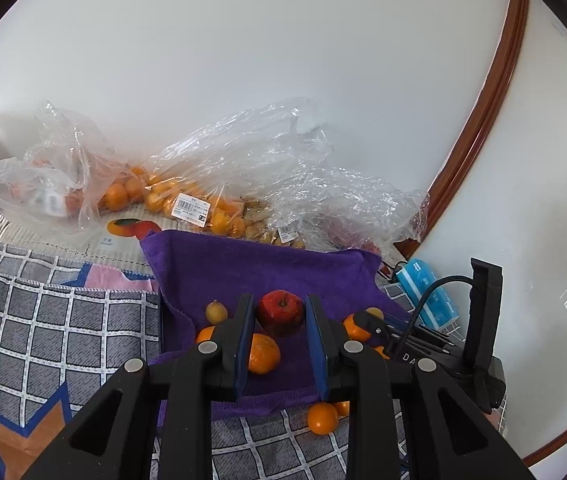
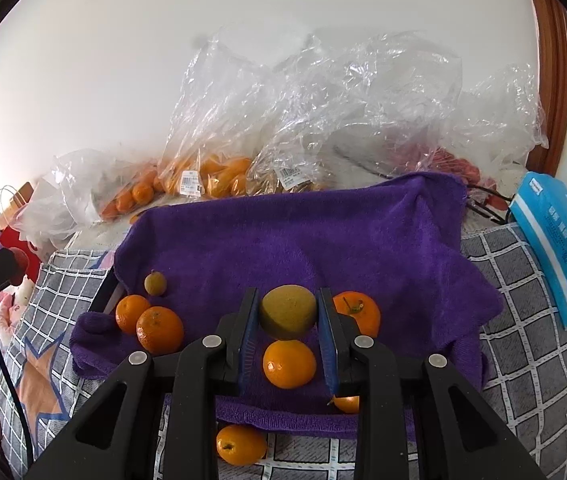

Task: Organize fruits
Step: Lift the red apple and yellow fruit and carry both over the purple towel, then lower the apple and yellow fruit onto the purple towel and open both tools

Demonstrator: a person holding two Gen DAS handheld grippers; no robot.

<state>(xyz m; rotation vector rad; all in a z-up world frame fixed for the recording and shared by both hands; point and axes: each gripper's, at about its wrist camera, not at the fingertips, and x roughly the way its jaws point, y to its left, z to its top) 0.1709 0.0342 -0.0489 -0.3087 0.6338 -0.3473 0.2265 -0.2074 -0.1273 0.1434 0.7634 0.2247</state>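
Apple (image 1: 280,312) clamped between left fingers (image 1: 248,320), pear (image 2: 288,312) between right

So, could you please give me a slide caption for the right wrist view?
Right gripper holds a yellow-green fruit above oranges scattered on a purple towel.

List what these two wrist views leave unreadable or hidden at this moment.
- Left wrist view: the orange is partly hidden behind the left gripper's finger, which grips the red apple.
- Left wrist view: print on the bag's price label is too small to read.
- Right wrist view: the red fruit in the right-hand plastic bag is veiled by crinkled film; its kind is unclear.
- Right wrist view: an orange is mostly hidden behind the right gripper's finger, which holds the yellow-green fruit.
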